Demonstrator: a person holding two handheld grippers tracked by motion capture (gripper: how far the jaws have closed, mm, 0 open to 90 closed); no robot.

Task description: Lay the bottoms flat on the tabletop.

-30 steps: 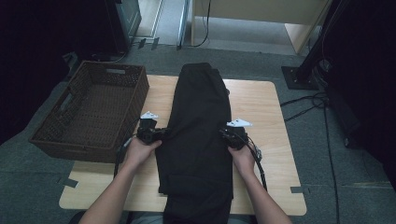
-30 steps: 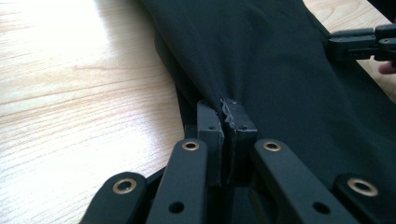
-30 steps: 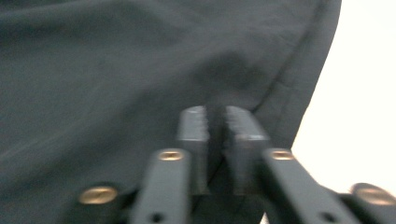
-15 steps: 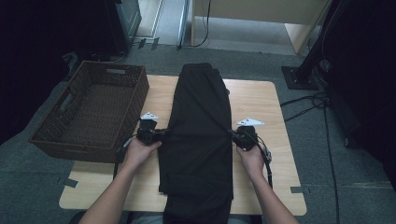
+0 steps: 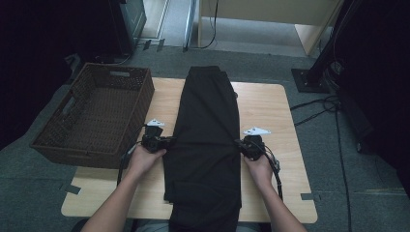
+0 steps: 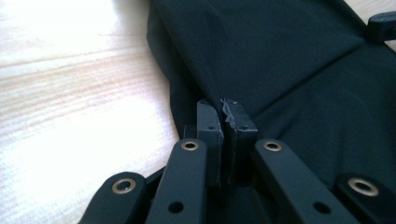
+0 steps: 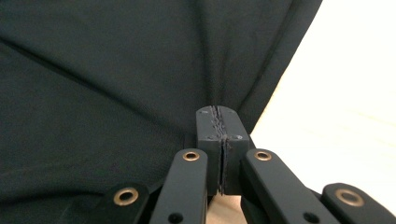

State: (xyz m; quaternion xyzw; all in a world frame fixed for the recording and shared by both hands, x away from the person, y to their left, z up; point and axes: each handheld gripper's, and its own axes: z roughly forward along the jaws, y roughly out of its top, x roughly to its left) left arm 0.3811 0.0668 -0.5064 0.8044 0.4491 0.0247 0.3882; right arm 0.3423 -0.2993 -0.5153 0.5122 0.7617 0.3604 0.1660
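Observation:
A long black garment [image 5: 208,125] lies lengthwise down the middle of the wooden table [image 5: 263,106], and its near end hangs over the front edge. My left gripper [image 5: 169,141] is at the garment's left edge, shut on a pinch of the black cloth [image 6: 280,60]; a thin fold shows between its pads at the left gripper [image 6: 223,105]. At the opposite edge my right gripper [image 5: 239,144] is shut on the cloth [image 7: 116,70], with the fabric drawn taut into the right gripper [image 7: 217,111]. Both grippers lie low on the table.
A dark woven basket [image 5: 96,113] stands at the table's left side, close to my left hand. Bare wood [image 6: 70,93] lies beside each edge of the garment. Cables [image 5: 314,111] and a stand base [image 5: 309,79] are on the floor to the right.
My right gripper has shifted a little to the right with the garment's edge in it. The left gripper has stayed where it was.

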